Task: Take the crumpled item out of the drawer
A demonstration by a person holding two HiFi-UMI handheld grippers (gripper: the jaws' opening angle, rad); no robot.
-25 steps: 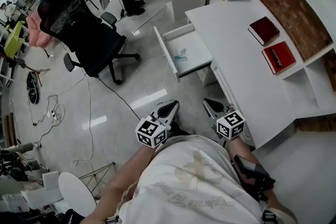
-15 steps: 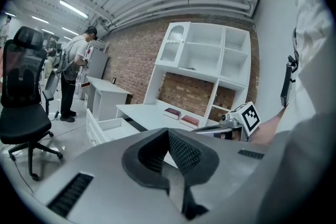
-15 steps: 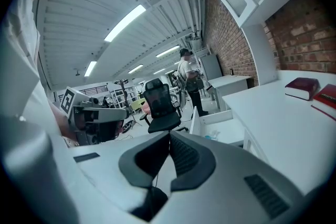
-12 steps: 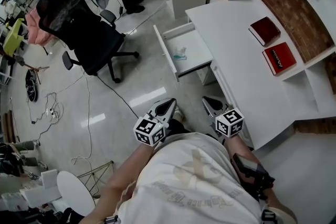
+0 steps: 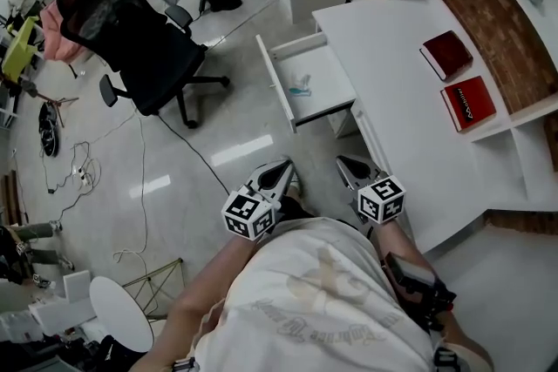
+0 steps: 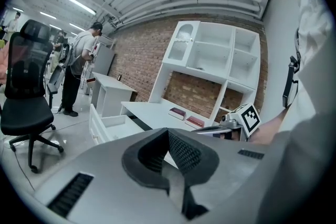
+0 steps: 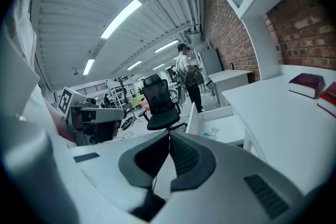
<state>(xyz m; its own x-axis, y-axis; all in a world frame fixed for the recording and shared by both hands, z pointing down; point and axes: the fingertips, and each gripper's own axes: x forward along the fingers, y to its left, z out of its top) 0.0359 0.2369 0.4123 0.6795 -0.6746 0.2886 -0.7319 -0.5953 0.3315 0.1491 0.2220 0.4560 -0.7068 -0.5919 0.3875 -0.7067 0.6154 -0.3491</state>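
Lying in open drawer (image 5: 330, 78), crumpled item (image 5: 301, 87), left gripper (image 5: 284, 168) and right gripper (image 5: 345, 163) jaws pressed together

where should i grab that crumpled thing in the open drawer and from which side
Come from above and pinch the bunched middle of the crumpled item. It lies on the floor of the open drawer, near its front panel, and the drawer's walls would likely block a level approach. It is too small here to pick out a better fold.
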